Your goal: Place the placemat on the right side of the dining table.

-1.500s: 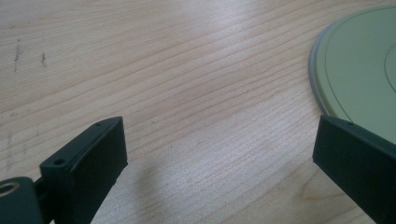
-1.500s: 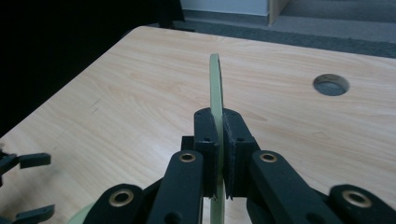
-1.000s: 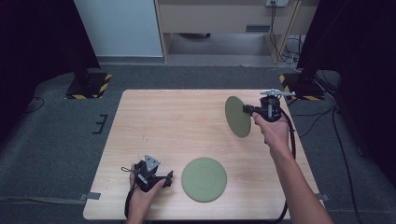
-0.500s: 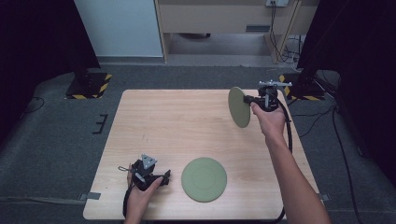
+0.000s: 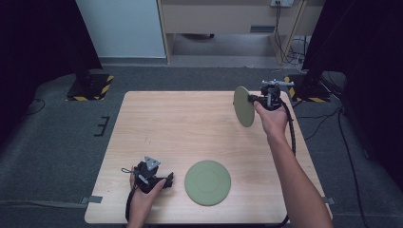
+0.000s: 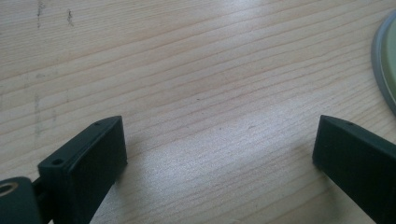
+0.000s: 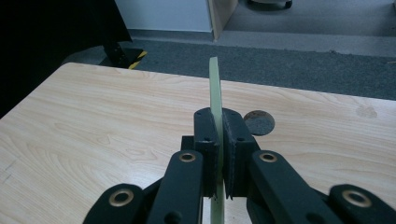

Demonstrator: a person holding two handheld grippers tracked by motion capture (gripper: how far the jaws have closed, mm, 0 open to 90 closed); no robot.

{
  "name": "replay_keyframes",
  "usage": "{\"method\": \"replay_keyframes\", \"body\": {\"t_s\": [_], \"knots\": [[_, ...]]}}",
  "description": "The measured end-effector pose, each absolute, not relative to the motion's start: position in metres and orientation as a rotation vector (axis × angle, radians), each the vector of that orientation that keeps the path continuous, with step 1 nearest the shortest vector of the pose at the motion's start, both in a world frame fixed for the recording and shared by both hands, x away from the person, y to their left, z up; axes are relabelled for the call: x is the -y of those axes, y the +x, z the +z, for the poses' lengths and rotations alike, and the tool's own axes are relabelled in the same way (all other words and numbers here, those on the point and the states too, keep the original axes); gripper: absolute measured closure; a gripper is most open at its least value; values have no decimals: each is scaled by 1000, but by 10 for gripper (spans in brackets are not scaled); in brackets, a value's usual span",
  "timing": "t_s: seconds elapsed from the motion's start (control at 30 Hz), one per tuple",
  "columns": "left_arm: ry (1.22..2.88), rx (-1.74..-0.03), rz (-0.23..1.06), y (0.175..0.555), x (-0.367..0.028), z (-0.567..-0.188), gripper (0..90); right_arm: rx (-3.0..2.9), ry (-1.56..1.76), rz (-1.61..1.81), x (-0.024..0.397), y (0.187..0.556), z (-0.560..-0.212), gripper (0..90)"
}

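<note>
Two pale green plates are in play. One plate [image 5: 207,182] lies flat near the table's front edge; its rim [image 6: 384,56] shows at the right of the left gripper view. My right gripper [image 5: 256,100] is shut on the rim of the other plate [image 5: 244,106], held on edge above the table's back right part; that plate [image 7: 215,93] stands edge-on between the closed jaws. My left gripper [image 5: 166,181] rests on the table just left of the flat plate, open [image 6: 219,154], nothing between its jaws.
The light wooden table [image 5: 180,128] has bare room across its middle and left. A small dark round mark [image 7: 259,122] sits on the wood beyond the right gripper. Grey carpet surrounds the table; black stands with striped bases [image 5: 90,85] stand behind.
My right gripper has carried the upright plate farther back and to the right, and higher. The left gripper has stayed in place beside the flat plate.
</note>
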State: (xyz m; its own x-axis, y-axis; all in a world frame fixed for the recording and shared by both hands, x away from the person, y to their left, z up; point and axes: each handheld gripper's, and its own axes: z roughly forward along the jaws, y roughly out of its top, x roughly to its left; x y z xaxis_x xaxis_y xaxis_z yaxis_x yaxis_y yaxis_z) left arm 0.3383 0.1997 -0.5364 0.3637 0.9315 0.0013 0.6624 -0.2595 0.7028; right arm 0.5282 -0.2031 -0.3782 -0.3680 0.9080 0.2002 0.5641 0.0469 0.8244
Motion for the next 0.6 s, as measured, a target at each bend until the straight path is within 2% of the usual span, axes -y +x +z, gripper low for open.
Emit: {"method": "replay_keyframes", "body": {"t_s": [0.6], "knots": [[2020, -1370, 561, 339, -200, -536, 22, -1965, 1503, 1193, 201, 527, -402, 860]]}}
